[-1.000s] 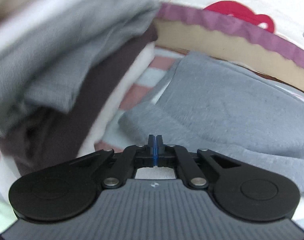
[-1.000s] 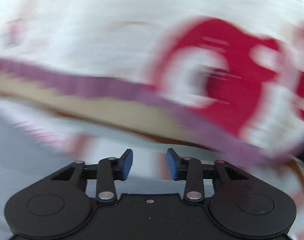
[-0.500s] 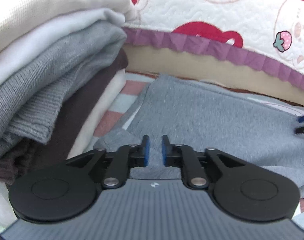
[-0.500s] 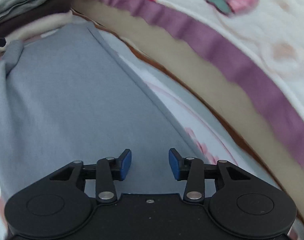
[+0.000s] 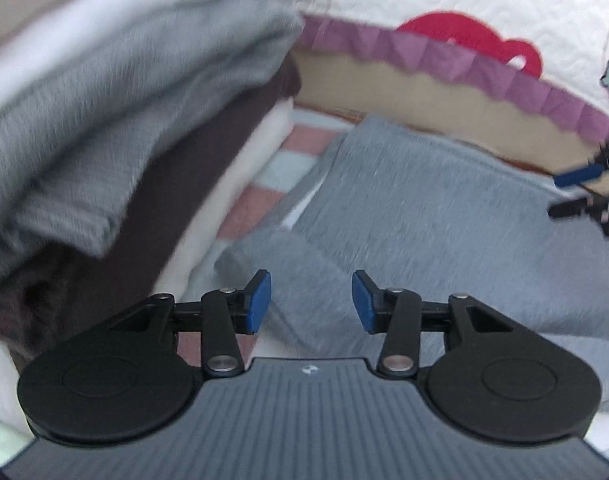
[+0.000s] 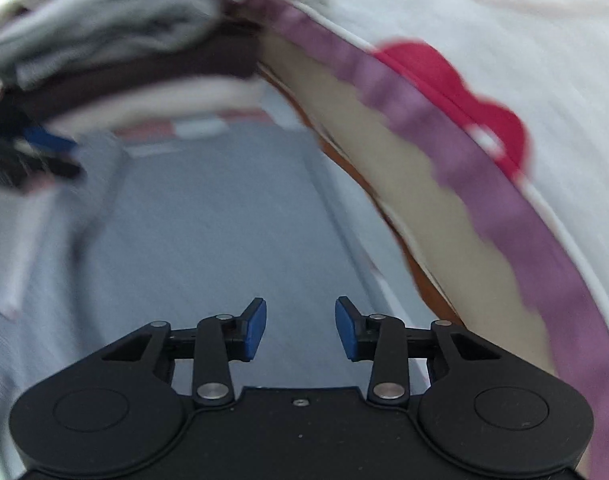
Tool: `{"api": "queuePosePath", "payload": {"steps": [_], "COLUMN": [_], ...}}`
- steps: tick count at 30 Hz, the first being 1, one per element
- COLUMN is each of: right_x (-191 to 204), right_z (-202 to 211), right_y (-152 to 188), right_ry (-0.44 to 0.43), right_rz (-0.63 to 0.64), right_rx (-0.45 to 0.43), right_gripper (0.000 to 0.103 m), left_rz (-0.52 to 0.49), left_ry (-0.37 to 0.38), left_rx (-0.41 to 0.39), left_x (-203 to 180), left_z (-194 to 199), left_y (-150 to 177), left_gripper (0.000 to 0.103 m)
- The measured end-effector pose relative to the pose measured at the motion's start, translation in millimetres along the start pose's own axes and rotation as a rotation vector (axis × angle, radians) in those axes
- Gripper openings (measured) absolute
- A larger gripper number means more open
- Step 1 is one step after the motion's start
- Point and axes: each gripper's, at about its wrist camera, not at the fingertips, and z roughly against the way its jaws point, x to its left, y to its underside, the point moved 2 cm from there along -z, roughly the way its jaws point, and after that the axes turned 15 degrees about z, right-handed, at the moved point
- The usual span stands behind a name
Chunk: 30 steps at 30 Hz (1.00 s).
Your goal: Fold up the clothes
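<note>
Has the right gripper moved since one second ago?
Yes. The right gripper swung from facing the quilt to over the grey garment, toward the folded stack.

Stack of folded clothes (image 5: 116, 128) walls the left; purple-trimmed quilt (image 5: 484, 76) seemingly blocks beyond.

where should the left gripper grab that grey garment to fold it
Probably the rumpled near corner of the grey garment, just ahead of the left gripper, whose jaws are opening with nothing between them. The cloth bunches up there beside the folded stack, so coming down from above gives the fingers an edge.
</note>
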Motion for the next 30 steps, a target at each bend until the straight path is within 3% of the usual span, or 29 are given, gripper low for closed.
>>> {"api": "queuePosePath", "payload": {"steps": [4,7,9,11,13,14,18,24,28,30], "right_x": [-5,-17,-24,-24,-23,-22,-22,-57,-65,-62], "right_z": [-28,-55,-74,-84,-86,-87,-74,-51,-61,-66], "right_y": [-23,-18,-14,-14,-17,-19,-37,-46,-51,-54], "right_ry": [0.027,0.078,0.109,0.144,0.119,0.097,0.153,0.296,0.313,0.31], "right_rz": [0.114,0.024,-0.035,-0.071,-0.107,-0.109,-0.053,-0.191,-0.194,-0.191], "right_rx": [-0.02,-0.01,0.008,-0.003,-0.017,-0.013,-0.01,-0.066,-0.033,-0.02], "right_gripper": [0.026,0.027,0.042,0.044,0.03,0.006,0.004,0.004,0.004,0.004], "left_rz": [0.137,0.105,0.062,0.08,0.115,0.134,0.165,0.146,0.174,0.247], "left_ry": [0.058,0.134,0.143,0.166,0.191,0.201,0.213,0.203,0.18,0.221], "left_rx": [0.069,0.073,0.071,0.077,0.079,0.073,0.066,0.034,0.007,0.008], "left_x": [12,12,13,19,24,26,29,24,24,29], "left_z": [-6,-1,0,-1,-3,-3,-2,-5,-20,-26], "left_y": [1,6,11,12,10,8,7,4,2,-2], "left_gripper": [0.043,0.044,0.044,0.044,0.044,0.044,0.044,0.044,0.044,0.044]}}
